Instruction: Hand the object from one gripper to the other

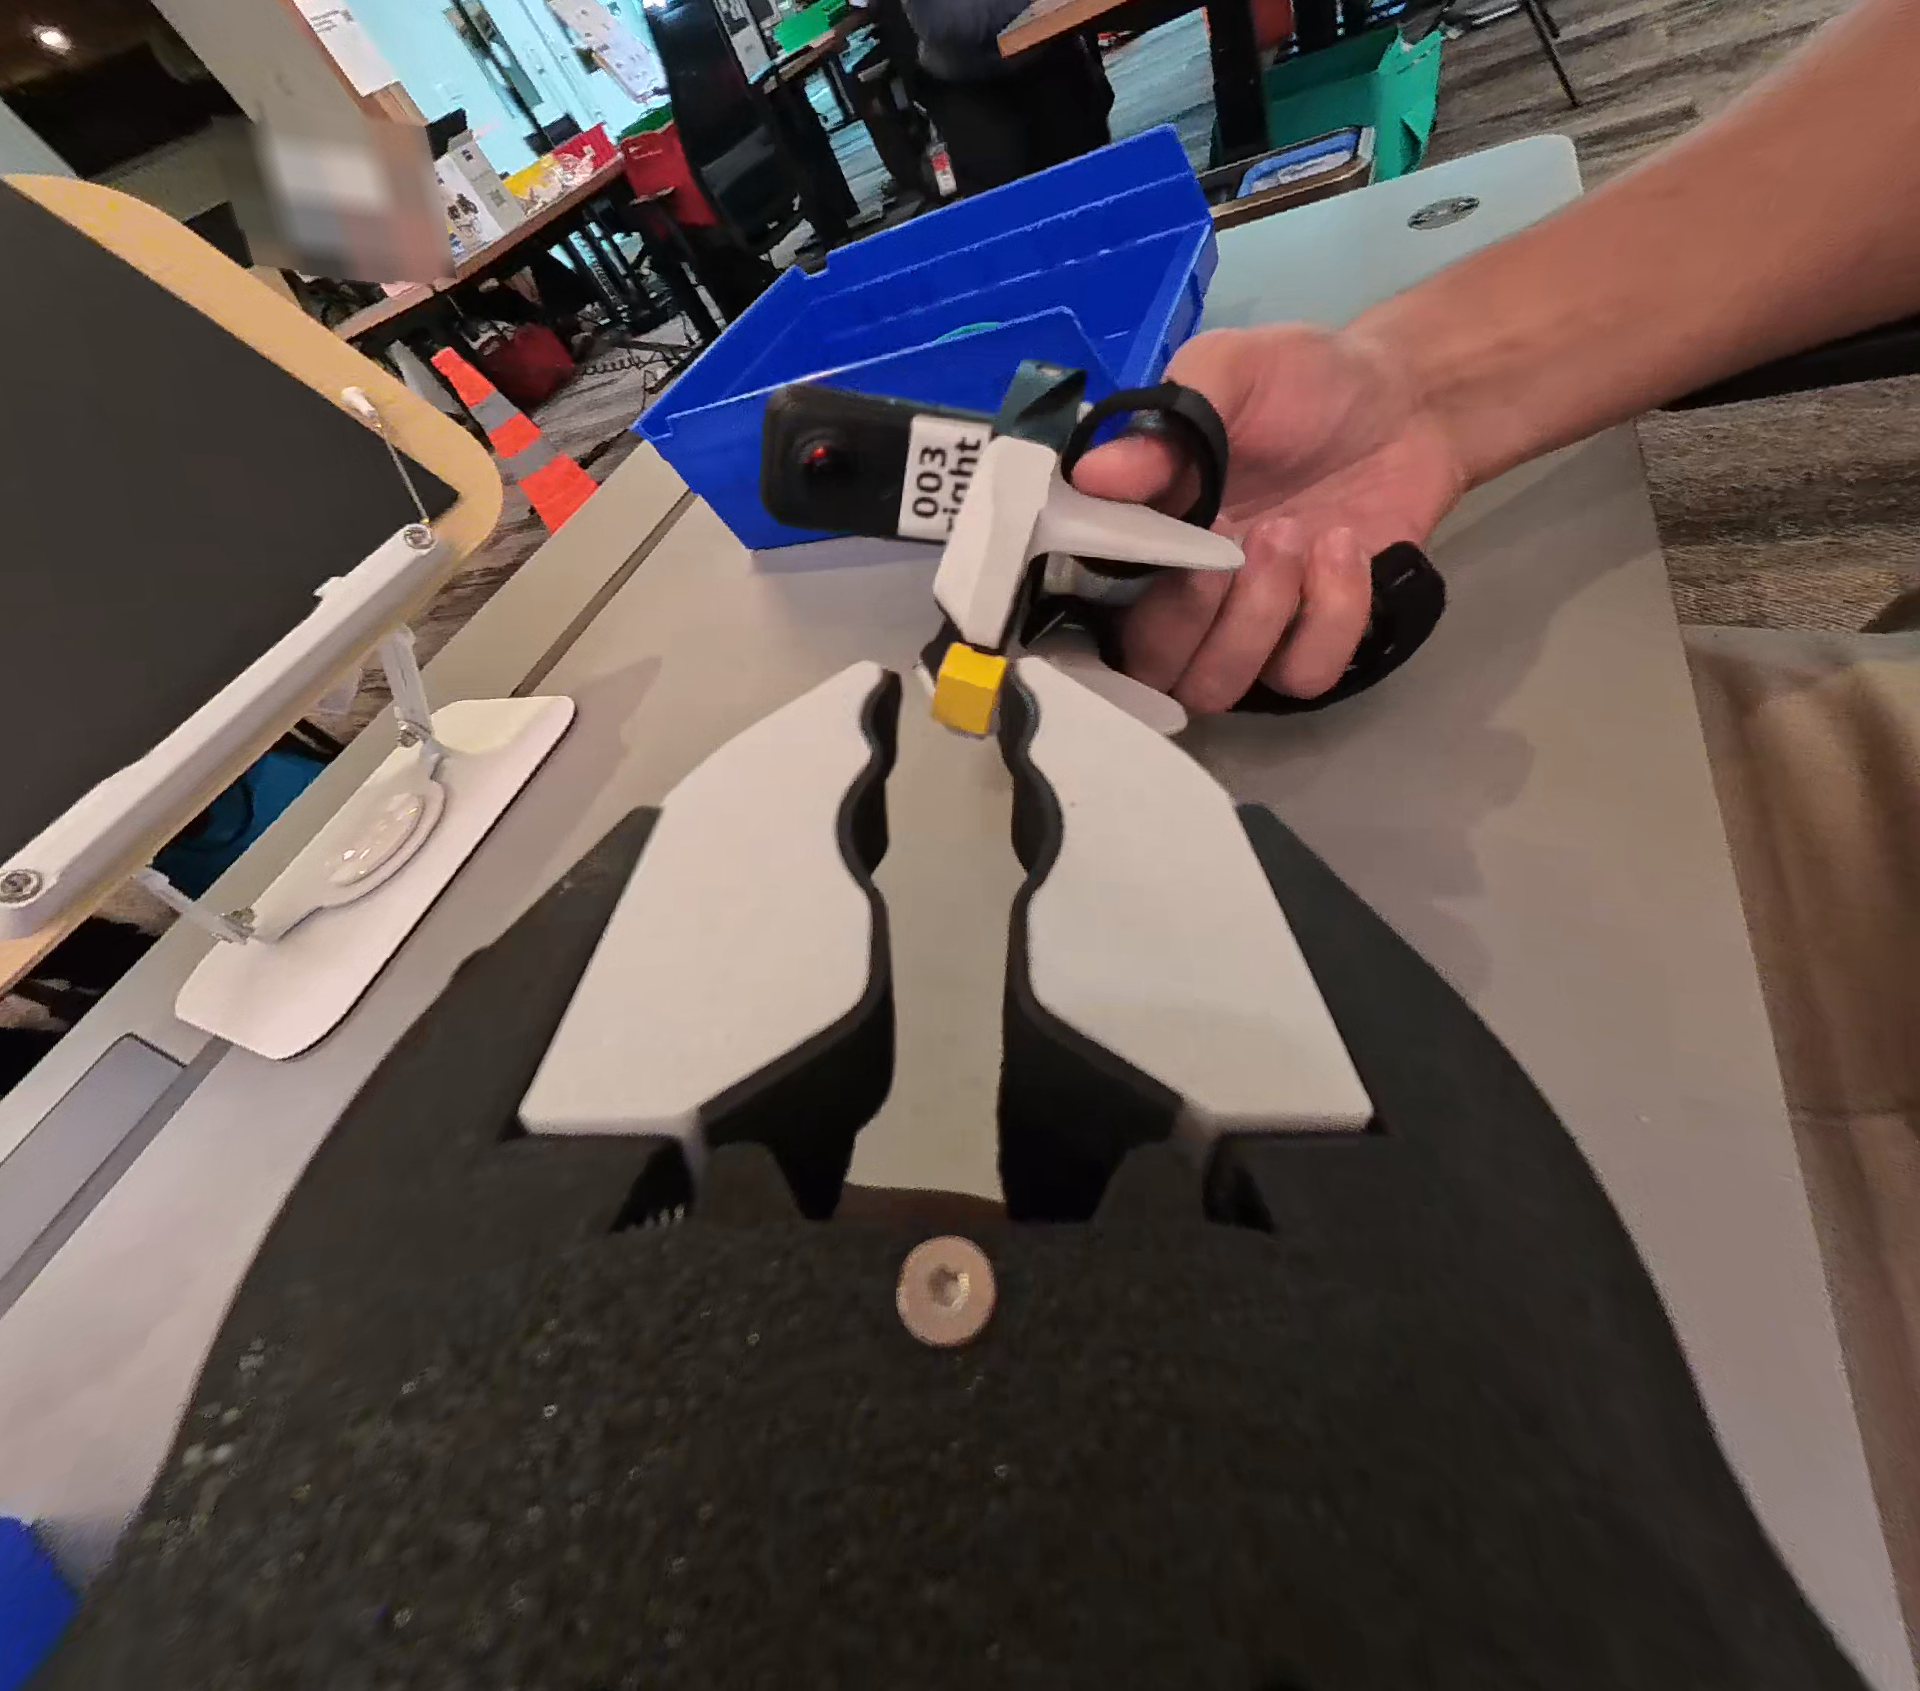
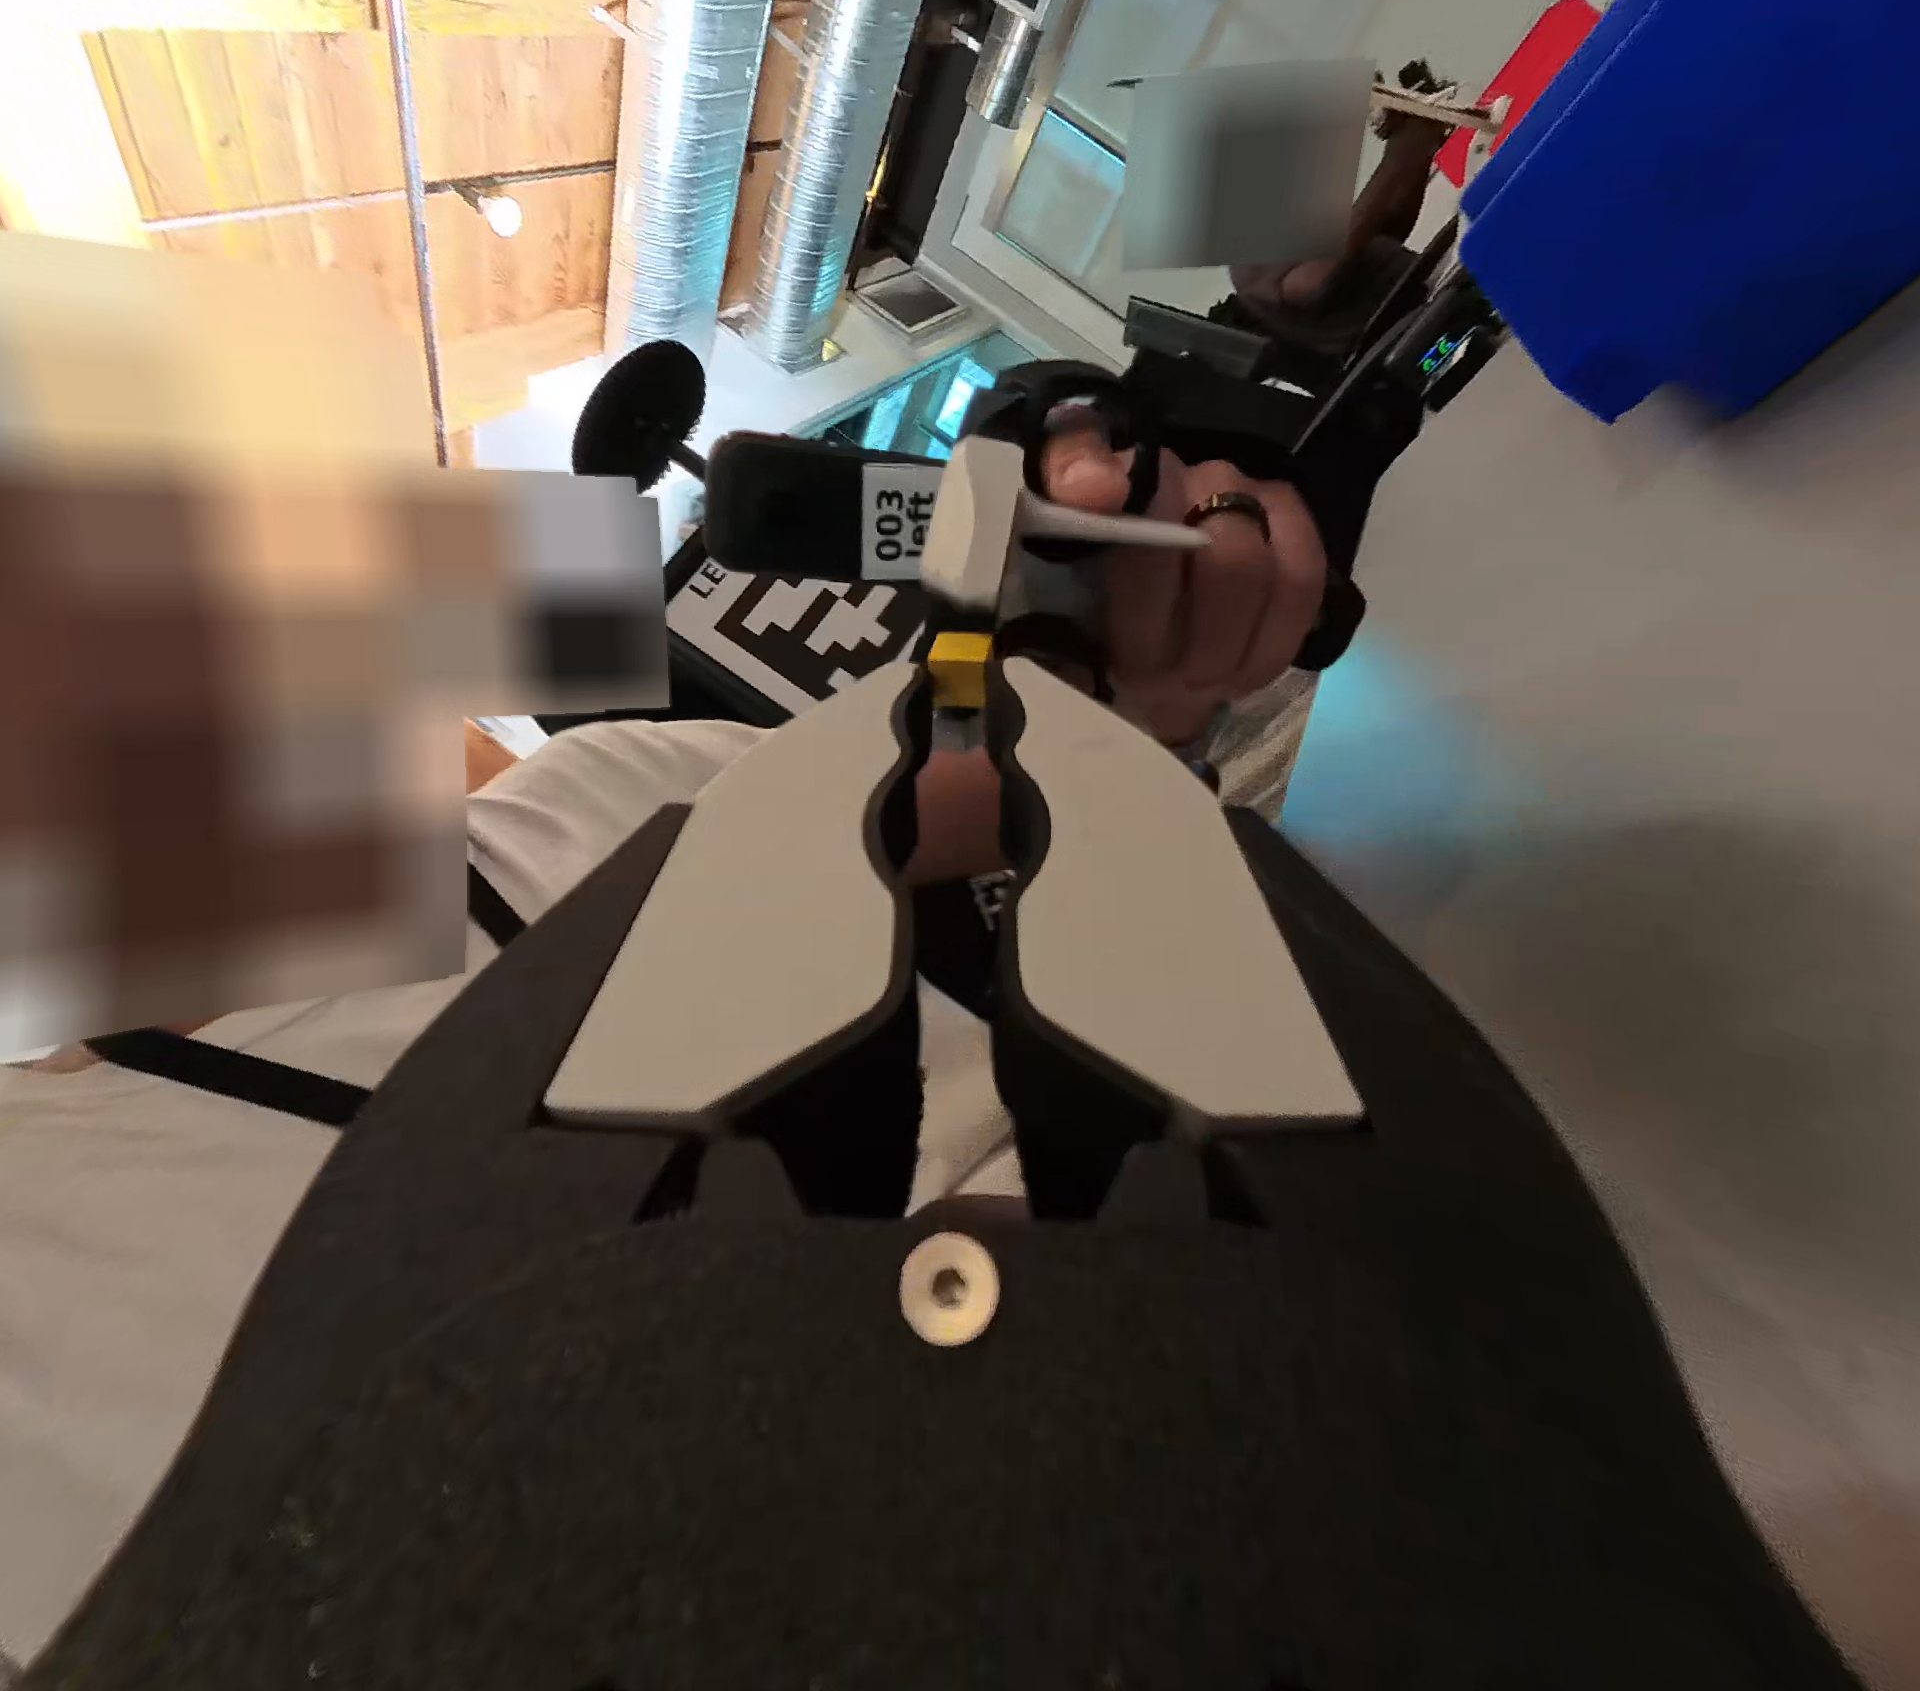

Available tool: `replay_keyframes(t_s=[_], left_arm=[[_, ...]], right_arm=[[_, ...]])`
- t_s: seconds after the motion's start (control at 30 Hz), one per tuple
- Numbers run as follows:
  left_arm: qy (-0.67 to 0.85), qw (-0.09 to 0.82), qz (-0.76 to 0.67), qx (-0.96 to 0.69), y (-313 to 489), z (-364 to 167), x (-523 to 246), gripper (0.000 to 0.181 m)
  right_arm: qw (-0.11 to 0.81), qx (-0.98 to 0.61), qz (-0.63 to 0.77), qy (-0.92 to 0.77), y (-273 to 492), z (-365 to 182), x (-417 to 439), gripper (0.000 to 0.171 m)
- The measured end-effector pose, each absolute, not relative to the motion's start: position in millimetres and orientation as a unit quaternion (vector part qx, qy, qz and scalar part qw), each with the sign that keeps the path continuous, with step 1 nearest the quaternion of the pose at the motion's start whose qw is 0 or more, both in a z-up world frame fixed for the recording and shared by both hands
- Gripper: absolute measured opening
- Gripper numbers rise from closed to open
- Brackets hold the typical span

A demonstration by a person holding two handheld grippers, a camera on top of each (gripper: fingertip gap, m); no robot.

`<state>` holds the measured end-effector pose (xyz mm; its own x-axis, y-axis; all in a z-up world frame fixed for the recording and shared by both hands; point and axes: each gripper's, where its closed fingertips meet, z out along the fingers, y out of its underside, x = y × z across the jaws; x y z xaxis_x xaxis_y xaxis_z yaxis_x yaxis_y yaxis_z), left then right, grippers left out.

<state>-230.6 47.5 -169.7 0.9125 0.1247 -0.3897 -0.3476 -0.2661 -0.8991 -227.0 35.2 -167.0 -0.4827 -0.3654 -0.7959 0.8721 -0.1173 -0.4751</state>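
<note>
Yellow block (image 1: 968,685) held above the tabletop (image 1: 1455,862), pinched at both grippers' tips: left gripper (image 1: 951,696) jaws grasping it, right gripper (image 2: 956,685) jaws clenched on it too. Blue bin (image 1: 935,353) at twelve o'clock.

Bright indoor light; ceiling glare in right wrist view; fisheye edge distortion; soft shadows; background slightly blurred.

the grey table (image 1: 1507,914) lies bare beneath and to the right of the two grippers. a blue bin (image 1: 935,353) stands close behind them, blocking the far side. on the left a tablet stand (image 1: 343,820) with its dark screen (image 1: 135,478) hems that side in.
</note>
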Motion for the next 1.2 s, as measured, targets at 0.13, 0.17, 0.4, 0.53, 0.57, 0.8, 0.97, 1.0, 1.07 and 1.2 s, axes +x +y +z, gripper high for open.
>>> replay_keyframes(t_s=[0.13, 0.17, 0.4, 0.53, 0.57, 0.8, 0.97, 1.0, 1.07, 1.2], left_arm=[[0.084, 0.588, 0.205, -0.778, 48, -174, -231, 0.011], [0.084, 0.583, 0.213, -0.78, 48, -175, -232, 0.011], [0.081, 0.548, 0.273, -0.787, 43, -180, -249, 0.011], [0.096, 0.493, 0.329, -0.8, 42, -193, -259, 0.011], [0.101, 0.481, 0.336, -0.804, 42, -197, -260, 0.011], [0.113, 0.436, 0.374, -0.811, 39, -208, -269, 0.011], [0.125, 0.422, 0.389, -0.809, 42, -212, -267, 0.011], [0.124, 0.42, 0.389, -0.811, 43, -213, -267, 0.011], [0.117, 0.42, 0.383, -0.814, 43, -215, -266, 0.011], [0.081, 0.433, 0.356, -0.824, 43, -218, -268, 0.017]], right_arm=[[0.445, 0.263, -0.7, 0.492, 37, -170, -230, 0.01], [0.444, 0.268, -0.699, 0.492, 37, -171, -231, 0.01], [0.292, 0.314, -0.716, 0.551, 41, -181, -253, 0.026], [0.15, 0.335, -0.691, 0.622, 34, -183, -259, 0.031], [0.129, 0.336, -0.68, 0.639, 32, -184, -258, 0.031], [0.035, 0.382, -0.614, 0.689, 30, -207, -267, 0.03], [0.025, 0.385, -0.6, 0.701, 25, -212, -265, 0.014], [0.027, 0.388, -0.597, 0.702, 26, -214, -265, 0.014], [0.037, 0.391, -0.597, 0.7, 26, -215, -264, 0.014], [0.048, 0.403, -0.594, 0.695, 33, -221, -268, 0.014]])
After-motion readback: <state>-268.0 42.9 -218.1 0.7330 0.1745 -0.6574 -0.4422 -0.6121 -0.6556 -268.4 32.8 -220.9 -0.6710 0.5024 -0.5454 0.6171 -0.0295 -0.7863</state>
